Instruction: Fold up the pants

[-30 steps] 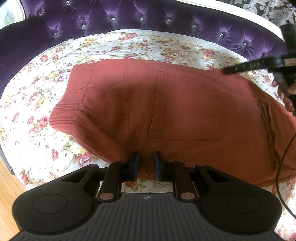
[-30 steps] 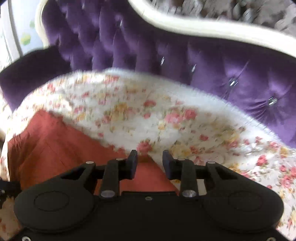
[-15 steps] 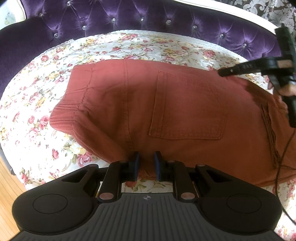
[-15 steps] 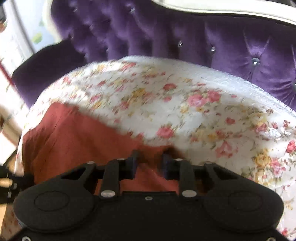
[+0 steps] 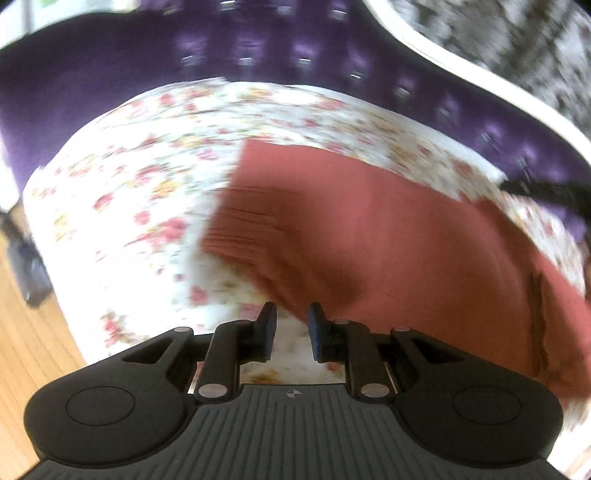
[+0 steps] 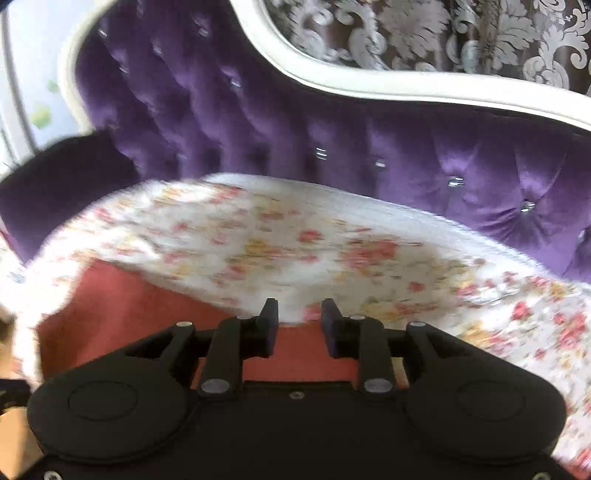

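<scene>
Rust-red pants [image 5: 388,236] lie folded on a floral sheet [image 5: 122,206], blurred by motion in the left wrist view. My left gripper [image 5: 291,317] is open and empty at the pants' near left edge, over bare sheet. In the right wrist view the pants [image 6: 122,314] show at the lower left and under the fingers. My right gripper [image 6: 299,314] is open and empty at the pants' far edge, above the floral sheet [image 6: 332,251]. The right gripper also shows as a dark shape at the right edge of the left wrist view [image 5: 546,192].
A purple tufted sofa back [image 6: 332,140] with a white frame [image 6: 406,85] curves behind the sheet. Wooden floor [image 5: 26,332] lies to the lower left, beyond the seat edge. Patterned wall covering [image 6: 443,33] is behind the sofa.
My left gripper has let go of the pants' edge and swung left, its view now blurred. My right gripper has opened wider and lifted off the fabric.
</scene>
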### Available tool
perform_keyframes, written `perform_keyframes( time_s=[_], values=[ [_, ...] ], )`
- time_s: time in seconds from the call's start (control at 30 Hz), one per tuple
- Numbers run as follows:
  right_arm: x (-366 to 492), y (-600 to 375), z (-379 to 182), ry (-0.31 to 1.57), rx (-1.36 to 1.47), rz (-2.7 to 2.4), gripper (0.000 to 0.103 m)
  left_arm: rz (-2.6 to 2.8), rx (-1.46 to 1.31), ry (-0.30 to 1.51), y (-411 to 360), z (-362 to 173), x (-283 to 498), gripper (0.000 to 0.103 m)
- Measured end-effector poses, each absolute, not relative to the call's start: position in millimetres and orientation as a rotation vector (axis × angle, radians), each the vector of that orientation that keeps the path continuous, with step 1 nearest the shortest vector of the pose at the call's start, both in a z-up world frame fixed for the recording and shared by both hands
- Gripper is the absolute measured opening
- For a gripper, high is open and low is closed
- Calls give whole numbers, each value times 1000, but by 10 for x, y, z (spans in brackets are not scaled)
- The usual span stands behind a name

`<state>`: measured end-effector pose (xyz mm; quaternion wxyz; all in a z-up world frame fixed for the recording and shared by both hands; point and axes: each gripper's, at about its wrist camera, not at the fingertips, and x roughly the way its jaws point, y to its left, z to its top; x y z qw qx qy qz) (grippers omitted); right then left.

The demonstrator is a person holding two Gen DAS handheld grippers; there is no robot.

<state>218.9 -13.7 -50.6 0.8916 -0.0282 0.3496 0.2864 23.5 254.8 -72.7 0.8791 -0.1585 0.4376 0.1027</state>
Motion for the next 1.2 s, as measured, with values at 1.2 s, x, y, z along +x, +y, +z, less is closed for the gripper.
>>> perform_keyframes(
  time_s=[1.2],
  values=[
    [1316, 614, -787, 849, 6, 892, 41, 194, -625, 815, 2886, -1100, 460, 39]
  ],
)
